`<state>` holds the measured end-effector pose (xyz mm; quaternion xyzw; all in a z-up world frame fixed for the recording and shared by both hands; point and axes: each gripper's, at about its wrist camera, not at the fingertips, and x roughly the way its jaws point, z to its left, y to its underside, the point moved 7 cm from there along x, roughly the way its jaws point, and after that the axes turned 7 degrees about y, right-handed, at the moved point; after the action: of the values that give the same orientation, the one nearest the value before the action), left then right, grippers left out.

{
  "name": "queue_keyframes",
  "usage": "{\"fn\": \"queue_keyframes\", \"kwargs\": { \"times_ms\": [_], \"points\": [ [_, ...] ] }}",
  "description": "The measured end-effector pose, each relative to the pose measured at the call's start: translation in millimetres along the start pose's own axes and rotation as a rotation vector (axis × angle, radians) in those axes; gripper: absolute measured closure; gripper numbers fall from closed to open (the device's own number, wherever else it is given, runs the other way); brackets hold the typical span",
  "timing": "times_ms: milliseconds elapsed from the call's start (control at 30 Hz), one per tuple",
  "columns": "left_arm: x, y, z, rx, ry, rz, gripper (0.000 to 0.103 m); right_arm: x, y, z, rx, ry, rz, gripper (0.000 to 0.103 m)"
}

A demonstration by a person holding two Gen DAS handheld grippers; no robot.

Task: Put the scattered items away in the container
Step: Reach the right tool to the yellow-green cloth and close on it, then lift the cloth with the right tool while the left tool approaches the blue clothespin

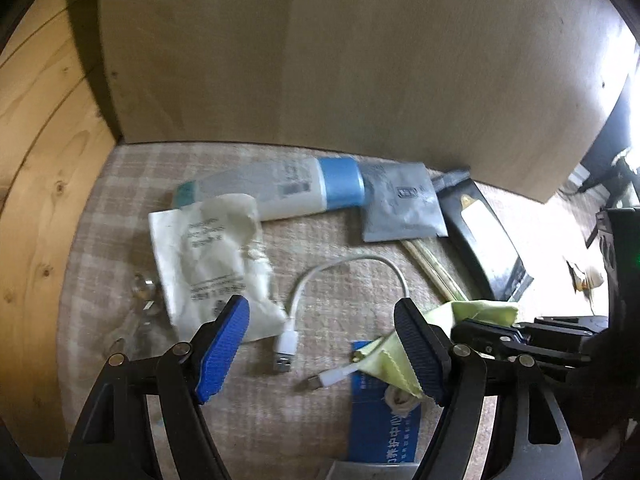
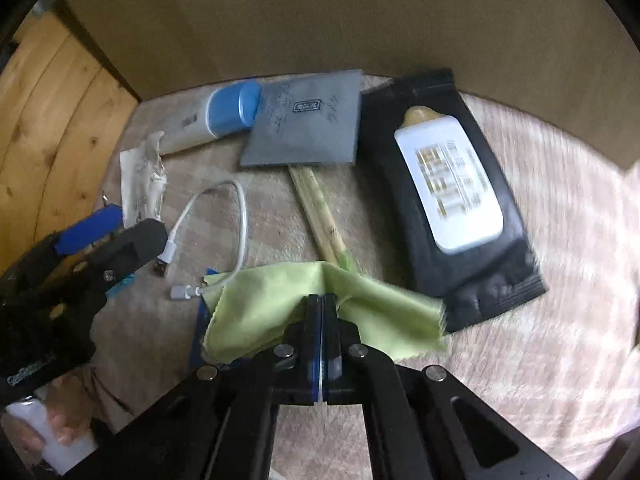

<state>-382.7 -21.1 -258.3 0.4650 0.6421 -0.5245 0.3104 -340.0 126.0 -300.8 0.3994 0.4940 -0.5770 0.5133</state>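
Cloth [image 2: 280,304], pale green, is pinched in the closed jaws of the right gripper [image 2: 323,304]. It lies on a blue card [image 1: 384,412], just beside the white cable [image 1: 344,280]. Left gripper [image 1: 332,356] hangs open over the cable, holding nothing. Beyond the cloth lie chopsticks [image 2: 320,212], a black wipes pack [image 2: 448,196], a grey sachet [image 2: 304,120] and a tube [image 1: 280,192].

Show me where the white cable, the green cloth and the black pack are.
white cable [image 1: 352,262]: left wrist view, top of its loop.
green cloth [image 2: 264,300]: right wrist view, flat left part.
black pack [image 2: 496,280]: right wrist view, lower black area under the white label.
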Motion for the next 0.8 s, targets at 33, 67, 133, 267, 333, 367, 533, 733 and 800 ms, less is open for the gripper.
{"fn": "queue_keyframes", "kwargs": {
  "times_ms": [33,67,133,267,333,367,533,733,800],
  "points": [
    [3,1,-4,0.010,0.004,0.008,0.025,0,4,-6,0.015,-0.007,0.011,0.103],
    [6,1,-8,0.021,0.006,0.012,0.025,-2,6,-9,0.024,-0.016,0.010,0.103],
    [12,1,-14,0.037,0.004,0.021,0.025,-6,12,-17,0.032,-0.022,0.007,0.103],
    [16,1,-20,0.040,0.022,0.035,0.025,-14,25,-33,0.056,-0.036,0.010,0.103],
    [13,6,-21,0.031,0.030,0.034,0.025,-17,28,-39,0.070,-0.047,0.015,0.103],
    [10,9,-24,0.043,0.042,0.026,0.025,-21,29,-44,0.089,-0.056,0.015,0.099],
    [7,30,-46,0.175,0.025,0.033,0.025,-40,23,-61,0.146,-0.049,-0.056,0.068],
    [23,45,-56,0.199,0.005,0.081,0.049,-37,19,-62,0.164,-0.032,-0.052,0.061],
    [23,49,-59,0.196,0.026,0.084,0.062,-34,20,-58,0.170,-0.033,-0.042,0.061]
  ]
}}
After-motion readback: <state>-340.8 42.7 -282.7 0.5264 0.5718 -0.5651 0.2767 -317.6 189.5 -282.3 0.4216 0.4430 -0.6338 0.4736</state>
